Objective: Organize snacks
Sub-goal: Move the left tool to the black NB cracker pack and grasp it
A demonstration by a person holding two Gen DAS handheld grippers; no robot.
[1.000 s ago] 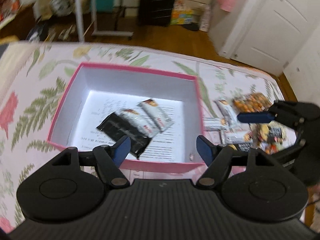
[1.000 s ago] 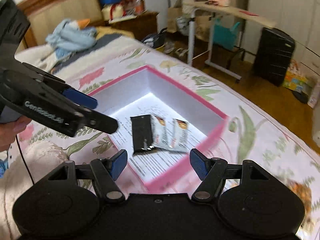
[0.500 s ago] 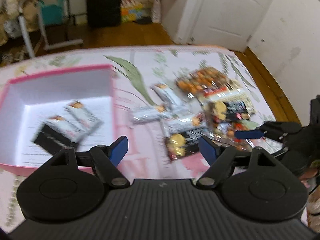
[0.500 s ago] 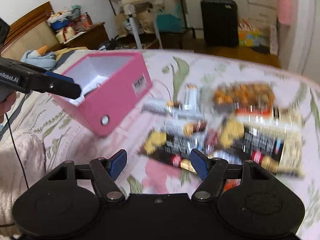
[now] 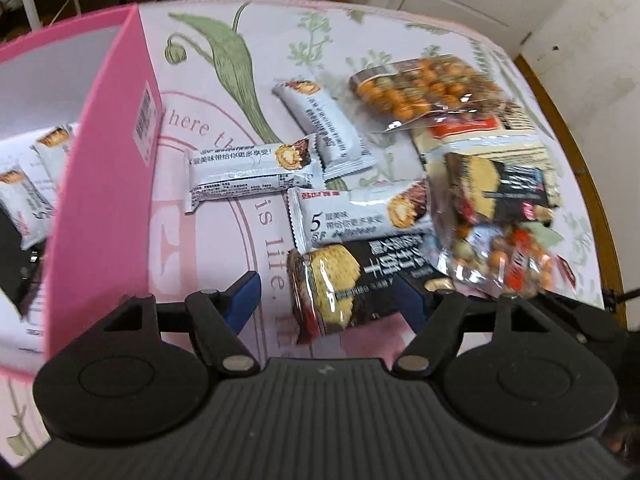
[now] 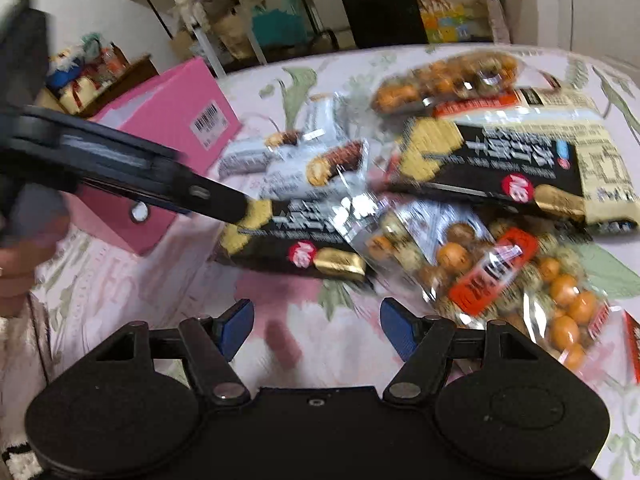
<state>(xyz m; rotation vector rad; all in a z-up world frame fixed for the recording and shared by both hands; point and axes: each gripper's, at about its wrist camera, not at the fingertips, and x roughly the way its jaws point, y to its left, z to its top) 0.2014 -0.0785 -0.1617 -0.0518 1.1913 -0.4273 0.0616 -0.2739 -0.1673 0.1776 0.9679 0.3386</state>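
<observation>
The snacks lie in a loose heap on a floral bedspread (image 5: 224, 52), to the right of a pink box (image 5: 108, 184) that already holds a few white bars (image 5: 24, 200) and a black packet. Nearest the left claw (image 5: 326, 300) is a black cracker packet (image 5: 344, 280), its long axis running across the view, one end between the blue pads, which do not press on it; the jaws have just been closing a little but stand open. A white bar (image 5: 360, 212) overlaps its far edge, and a clear bag of mixed nuts (image 5: 504, 264) lies against its right end. Further back lie two more white bars, one (image 5: 248, 172) running left to right, one (image 5: 328, 128) pointing away, beside a bag of orange coated nuts (image 5: 424, 88) and a larger cracker packet (image 5: 500, 184). The right claw (image 6: 316, 324) hangs open over bare bedspread in front of the nut bag (image 6: 512, 276), holding nothing; in its view the left claw's finger reaches in from the left onto the black packet's corner. A second ago both claws looked down into the box; now they are over the pile, with the box off to the left.
</observation>
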